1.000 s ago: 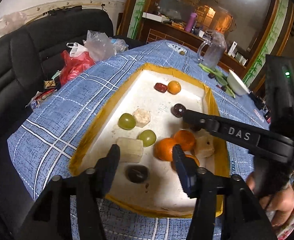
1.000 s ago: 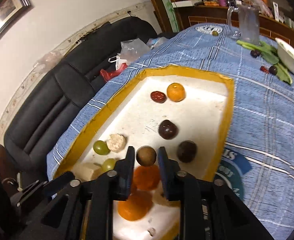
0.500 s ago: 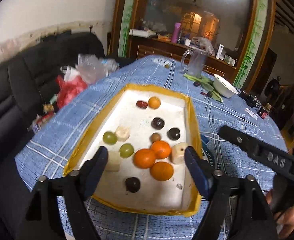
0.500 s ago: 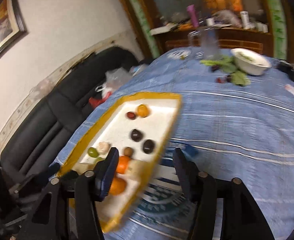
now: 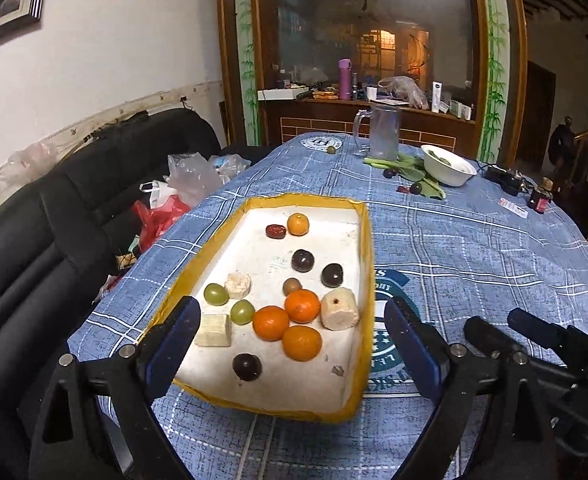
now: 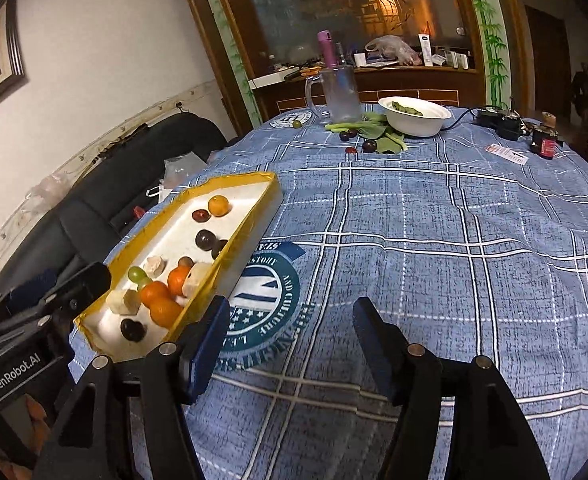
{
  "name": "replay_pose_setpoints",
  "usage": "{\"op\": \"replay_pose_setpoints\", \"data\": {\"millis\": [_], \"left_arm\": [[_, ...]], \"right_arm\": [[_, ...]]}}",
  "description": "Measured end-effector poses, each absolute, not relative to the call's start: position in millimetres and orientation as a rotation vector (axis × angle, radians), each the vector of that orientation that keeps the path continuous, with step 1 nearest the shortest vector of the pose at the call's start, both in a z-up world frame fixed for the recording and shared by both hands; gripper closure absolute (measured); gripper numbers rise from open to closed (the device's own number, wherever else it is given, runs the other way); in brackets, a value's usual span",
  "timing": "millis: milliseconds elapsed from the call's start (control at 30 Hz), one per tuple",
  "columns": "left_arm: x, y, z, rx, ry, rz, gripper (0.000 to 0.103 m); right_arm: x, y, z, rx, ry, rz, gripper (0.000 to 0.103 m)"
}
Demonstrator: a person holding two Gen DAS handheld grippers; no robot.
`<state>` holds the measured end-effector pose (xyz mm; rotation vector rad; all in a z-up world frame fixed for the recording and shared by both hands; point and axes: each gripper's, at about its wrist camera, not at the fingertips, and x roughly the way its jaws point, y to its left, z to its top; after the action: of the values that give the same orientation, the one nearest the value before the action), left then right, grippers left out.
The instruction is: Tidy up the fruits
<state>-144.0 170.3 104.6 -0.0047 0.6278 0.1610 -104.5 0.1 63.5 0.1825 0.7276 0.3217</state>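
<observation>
A yellow-rimmed white tray (image 5: pixel 368 240) lies on the blue checked tablecloth. In it are three oranges (image 5: pixel 302 306) in a cluster, a small orange (image 5: pixel 298 224) by a red date (image 5: pixel 275 231), dark plums (image 5: pixel 302 260), two green grapes (image 5: pixel 215 294), a brown fruit (image 5: pixel 292 286) and pale chunks (image 5: pixel 340 314). My left gripper (image 5: pixel 291 305) hangs at the tray's near end, jaws opening wide, nothing between them. My right gripper (image 6: pixel 292 306) is to the right of the tray (image 6: pixel 253 216), over the cloth's round emblem (image 6: pixel 265 300). Its jaws are opening and hold nothing.
At the table's far end stand a glass mug (image 5: pixel 382 132), a white bowl (image 5: pixel 448 166), greens with loose plums (image 6: pixel 370 146) and a small dark bottle (image 6: pixel 544 142). A black sofa (image 5: pixel 53 240) with plastic bags (image 5: pixel 189 176) runs along the left.
Both grippers have drawn back from the fruit and spread their jaws. The right one has swung off the tray to the right, over the tablecloth. The fruit stays in the tray.
</observation>
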Motion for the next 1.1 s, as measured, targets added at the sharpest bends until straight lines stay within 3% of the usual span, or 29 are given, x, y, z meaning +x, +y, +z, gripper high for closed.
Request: {"op": "replay_pose_setpoints", "data": {"millis": [533,667,733,900,1100], "left_arm": [[-156.5,159.0,112.6,0.009,0.577,0.173,0.01],[-172.5,163.1,124.4,0.007,0.468,0.27,0.009],[-184.6,162.4,132.3,0.031,0.382,0.358,0.0],[-214.2,162.1,153.2,0.028,0.201,0.34,0.0],[-213.8,158.7,147.2,0.043,0.254,0.276,0.0]], "right_arm": [[-120.8,5.9,65.2,0.136,0.695,0.32,0.028],[-123.9,9.0,67.2,0.12,0.688,0.321,0.028],[-126.5,11.3,68.8,0.11,0.682,0.324,0.028],[-132.3,20.6,71.4,0.083,0.669,0.338,0.027],[-137.4,32.1,71.9,0.052,0.672,0.358,0.027]]}}
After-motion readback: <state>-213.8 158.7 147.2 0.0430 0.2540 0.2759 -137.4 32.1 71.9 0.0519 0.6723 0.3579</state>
